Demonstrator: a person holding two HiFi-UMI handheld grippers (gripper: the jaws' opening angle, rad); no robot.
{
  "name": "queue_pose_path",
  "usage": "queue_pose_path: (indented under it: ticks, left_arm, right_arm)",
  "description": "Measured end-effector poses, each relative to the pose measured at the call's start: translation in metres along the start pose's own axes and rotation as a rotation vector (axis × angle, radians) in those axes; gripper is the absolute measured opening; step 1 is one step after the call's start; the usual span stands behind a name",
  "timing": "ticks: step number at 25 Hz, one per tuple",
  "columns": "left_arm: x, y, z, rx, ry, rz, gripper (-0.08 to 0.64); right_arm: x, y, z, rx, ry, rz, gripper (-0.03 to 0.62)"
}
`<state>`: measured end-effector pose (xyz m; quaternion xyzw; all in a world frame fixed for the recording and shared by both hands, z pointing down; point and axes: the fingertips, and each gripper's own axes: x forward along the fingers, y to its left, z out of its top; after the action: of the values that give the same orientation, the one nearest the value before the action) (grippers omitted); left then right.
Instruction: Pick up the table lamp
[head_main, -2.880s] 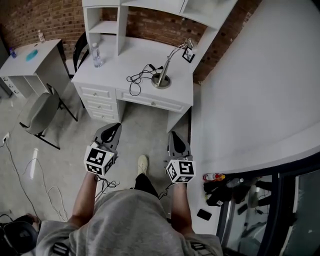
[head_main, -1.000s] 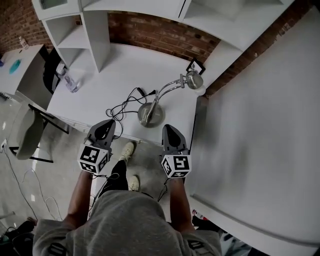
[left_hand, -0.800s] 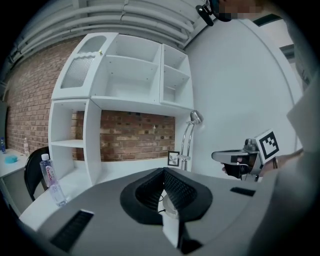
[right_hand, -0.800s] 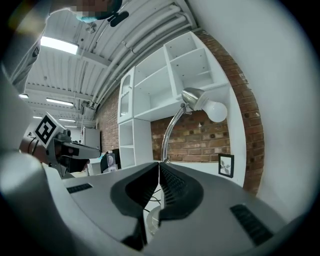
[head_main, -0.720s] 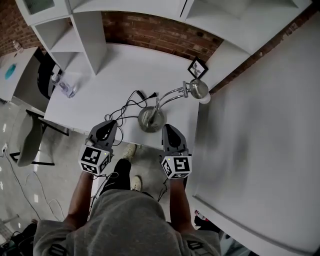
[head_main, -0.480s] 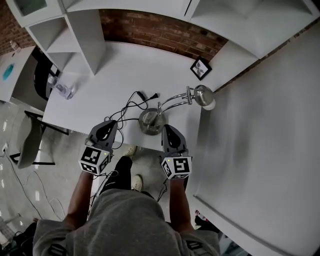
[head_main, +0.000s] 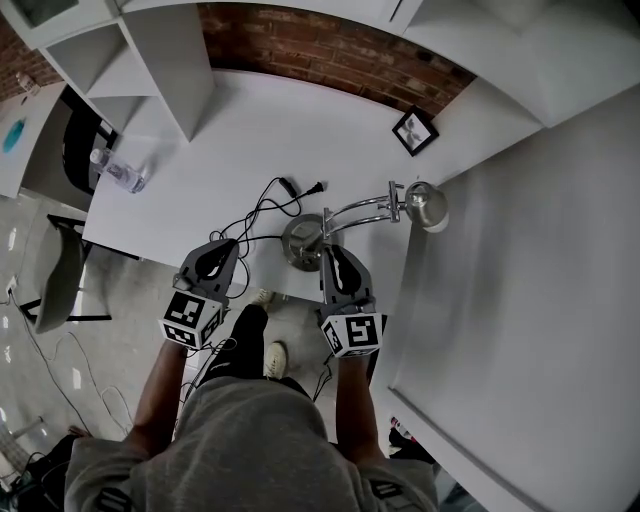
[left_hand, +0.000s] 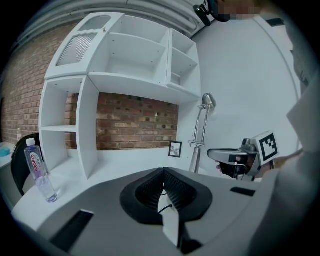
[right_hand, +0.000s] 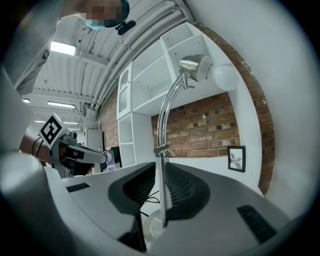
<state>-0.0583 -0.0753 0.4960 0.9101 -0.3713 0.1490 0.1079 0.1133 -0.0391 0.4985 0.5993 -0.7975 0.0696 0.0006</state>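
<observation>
Lamp: the lamp (head_main: 303, 242) stands upright near the front edge of the tabletop (head_main: 250, 120), on its round base, with its stem (right_hand: 161, 150) curving up to the bulb end at the right.
Right gripper: your right gripper (right_hand: 160, 175) points level at the stem. Its jaws are opening, the stem shows in the narrow gap between them, and the pads do not look pressed on it yet.
Left gripper: your left gripper (left_hand: 163, 171) hovers just left of the base, jaws together and empty.
Grip: open wider, centre the stem between the pads low down near the base, then close firmly — the metal looks slick.
Lift: raise it straight up — the heavy top will likely want to swing.
Cord: the cord (head_main: 262, 212) lies loose beside the base. Let it trail, and keep your left gripper out of it.
</observation>
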Motion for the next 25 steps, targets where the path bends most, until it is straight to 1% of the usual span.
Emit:
queue_pose_path:
  ticks: [1, 2, 6, 13, 17, 25]
  left_arm:
    - [0.001, 0.001, -0.001, 0.0, 0.003, 0.0, 0.005]
    - [0.003, 0.003, -0.002, 0.001, 0.006, 0.001, 0.005]
    - [0.008, 0.007, -0.004, -0.008, 0.013, 0.001, 0.005]
    - [0.015, 0.018, -0.004, -0.019, 0.019, 0.019, 0.005]
    - [0.02, 0.024, 0.002, -0.018, 0.01, 0.031, 0.005]
    - [0.024, 0.04, -0.009, -0.03, 0.047, 0.056, 0.005]
  right_arm:
    - [0.003, 0.001, -0.002, -0.002, 0.009, 0.008, 0.076]
    - [0.006, 0.001, -0.004, -0.004, 0.017, 0.015, 0.087]
    - [0.017, 0.003, -0.007, -0.004, 0.028, 0.03, 0.122]
    - [0.032, -0.003, -0.005, -0.001, 0.013, 0.01, 0.172]
    - [0.043, -0.005, -0.005, 0.002, 0.013, 0.016, 0.187]
    - [0.069, -0.008, -0.008, 0.006, 0.021, 0.039, 0.199]
